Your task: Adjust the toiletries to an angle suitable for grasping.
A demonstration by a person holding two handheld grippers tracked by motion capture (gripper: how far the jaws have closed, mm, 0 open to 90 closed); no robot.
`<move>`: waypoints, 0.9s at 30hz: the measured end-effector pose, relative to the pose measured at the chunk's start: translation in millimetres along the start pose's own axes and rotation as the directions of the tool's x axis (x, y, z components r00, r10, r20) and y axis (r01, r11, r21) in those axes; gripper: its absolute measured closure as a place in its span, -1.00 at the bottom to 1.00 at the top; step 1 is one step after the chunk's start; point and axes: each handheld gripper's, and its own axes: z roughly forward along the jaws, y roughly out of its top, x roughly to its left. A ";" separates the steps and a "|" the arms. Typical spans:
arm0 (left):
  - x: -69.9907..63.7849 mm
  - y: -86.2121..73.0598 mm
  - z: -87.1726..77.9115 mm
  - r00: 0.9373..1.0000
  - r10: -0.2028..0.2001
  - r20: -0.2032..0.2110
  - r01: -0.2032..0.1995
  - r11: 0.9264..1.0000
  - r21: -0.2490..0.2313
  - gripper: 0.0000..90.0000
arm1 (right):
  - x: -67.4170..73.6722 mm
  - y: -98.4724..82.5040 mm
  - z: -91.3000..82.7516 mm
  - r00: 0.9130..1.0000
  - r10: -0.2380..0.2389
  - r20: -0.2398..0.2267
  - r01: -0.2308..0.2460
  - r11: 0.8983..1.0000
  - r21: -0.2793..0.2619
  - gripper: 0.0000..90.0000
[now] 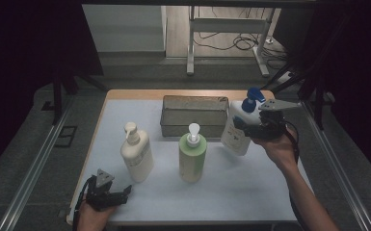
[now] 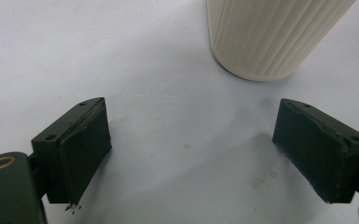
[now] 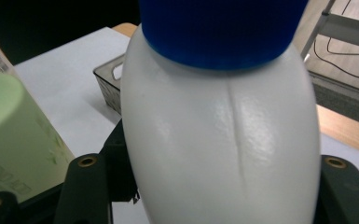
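Surroundings: dark curtains flank a white-covered worktop (image 1: pixel 250 192) with a wooden edge; beyond it, floor cables and a pale frame.
Thing in hand: white plastic pump bottle with a blue cap (image 1: pixel 237 126), tilted at the worktop's right side, beside the grey metal basket (image 1: pixel 194 115); whether its base has left the surface I cannot tell.
Right tool (image 1: pixel 247 126): clamped on the bottle's body just below the blue cap, jaws on either flank.
Left tool (image 1: pixel 124 191): jaws spread wide with nothing between them, low near the front edge, by the ribbed cream pump bottle (image 1: pixel 137 152).
Neighbour: green pump bottle (image 1: pixel 192 153), standing mid-worktop.
Doing it well: likely a lift toward the basket. Keep the grip firm, since the rounded shoulder could slip. Clear the basket's rim before lowering, and level the bottle.
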 end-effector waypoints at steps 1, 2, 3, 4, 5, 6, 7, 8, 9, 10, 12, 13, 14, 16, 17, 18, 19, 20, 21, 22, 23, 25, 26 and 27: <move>0.0 0.0 0.0 1.000 0.000 0.000 0.000 1.000 0.000 -0.76 | 0.9 2.5 -0.9 1.000 0.001 -0.002 -0.001 1.000 -0.002 -0.10; 0.0 0.0 0.0 1.000 0.000 0.000 0.000 1.000 0.000 -0.76 | 2.0 5.5 -1.9 1.000 0.004 -0.004 -0.004 1.000 -0.007 -0.10; 0.0 0.0 0.0 1.000 0.001 0.000 -0.001 1.000 0.000 -0.76 | 2.5 7.3 -2.3 1.000 0.003 -0.005 -0.003 1.000 -0.009 -0.10; 0.0 0.0 0.0 1.000 0.001 0.000 -0.001 1.000 0.000 -0.76 | 3.3 9.7 -2.8 1.000 0.001 -0.007 -0.001 1.000 -0.010 -0.10; 0.1 0.0 0.0 1.000 0.001 -0.001 -0.001 1.000 0.000 -0.76 | 4.3 12.2 -3.1 1.000 0.001 -0.008 -0.001 1.000 -0.010 -0.10; 0.3 0.1 0.0 1.000 0.005 0.000 -0.005 1.000 0.000 -0.76 | 5.3 14.6 -3.2 1.000 -0.001 -0.009 0.001 1.000 -0.011 -0.10; 0.3 0.1 0.0 1.000 0.005 0.000 -0.005 1.000 0.000 -0.76 | 6.5 17.0 -3.2 1.000 -0.002 -0.009 0.002 1.000 -0.013 -0.10; 0.3 0.1 0.0 1.000 0.005 0.000 -0.005 1.000 0.000 -0.76 | 7.4 19.5 -3.3 1.000 -0.004 -0.011 0.004 1.000 -0.014 -0.10; 0.3 0.1 0.0 1.000 0.004 0.000 -0.004 1.000 0.000 -0.76 | 8.2 22.0 -3.2 1.000 -0.005 -0.012 0.004 1.000 -0.018 -0.10; 0.3 0.1 0.0 1.000 0.005 0.000 -0.005 1.000 0.000 -0.76 | 8.9 24.4 -3.1 1.000 -0.004 -0.015 0.003 1.000 -0.021 -0.10; 0.3 0.1 0.0 1.000 0.004 0.000 -0.004 1.000 0.000 -0.76 | 10.5 29.3 -2.6 1.000 -0.003 -0.020 0.002 1.000 -0.030 -0.10; 0.2 0.1 0.1 1.000 0.002 0.000 -0.002 1.000 -0.002 -0.76 | 11.3 31.6 -2.1 1.000 -0.002 -0.020 0.001 0.999 -0.035 -0.10; 0.1 0.1 0.2 1.000 0.002 0.000 -0.002 1.000 -0.002 -0.76 | 12.1 34.0 -1.3 1.000 -0.001 -0.022 0.001 0.999 -0.038 -0.10; 0.1 0.1 0.2 1.000 0.002 0.000 -0.002 1.000 -0.002 -0.76 | 13.7 38.4 0.6 1.000 -0.004 -0.024 0.003 0.999 -0.041 -0.10; 0.2 0.1 0.2 1.000 0.002 -0.001 -0.002 1.000 -0.002 -0.76 | 14.5 40.5 1.8 1.000 -0.005 -0.025 0.004 0.999 -0.042 -0.10; 0.1 0.1 0.2 1.000 0.002 0.000 -0.002 1.000 -0.002 -0.76 | 15.3 42.6 2.9 1.000 -0.004 -0.026 0.002 0.999 -0.042 -0.10; 0.1 0.2 0.2 1.000 0.002 0.000 -0.002 1.000 -0.002 -0.76 | 16.1 44.5 4.3 1.000 -0.005 -0.023 0.004 0.999 -0.046 -0.10; 0.2 0.1 0.2 1.000 0.002 0.000 -0.002 1.000 -0.003 -0.76 | 16.8 46.4 5.4 1.000 -0.007 -0.024 0.005 0.999 -0.048 -0.10; 0.1 0.1 0.2 1.000 0.002 -0.001 -0.002 1.000 -0.002 -0.76 | 17.4 48.3 6.7 1.000 -0.009 -0.024 0.007 0.999 -0.051 -0.10; 0.2 0.1 0.2 1.000 0.002 0.000 -0.002 1.000 -0.003 -0.76 | 18.1 50.1 7.9 1.000 -0.008 -0.024 0.007 0.999 -0.052 -0.10; 0.2 0.2 0.2 1.000 0.002 0.000 -0.002 1.000 -0.002 -0.76 | 18.8 51.9 9.2 1.000 -0.007 -0.024 0.006 0.998 -0.056 -0.10; 0.2 0.2 0.2 1.000 0.002 0.000 -0.002 1.000 -0.002 -0.76 | 19.8 55.4 11.5 1.000 -0.009 -0.025 0.007 0.998 -0.061 -0.10; 0.1 0.1 0.3 1.000 0.002 -0.001 -0.002 1.000 -0.003 -0.76 | 20.4 57.2 12.7 1.000 -0.010 -0.025 0.008 0.998 -0.061 -0.10; 0.2 0.1 0.3 1.000 0.002 0.000 -0.002 1.000 -0.003 -0.76 | 21.1 59.0 14.1 1.000 -0.012 -0.025 0.011 0.998 -0.063 -0.09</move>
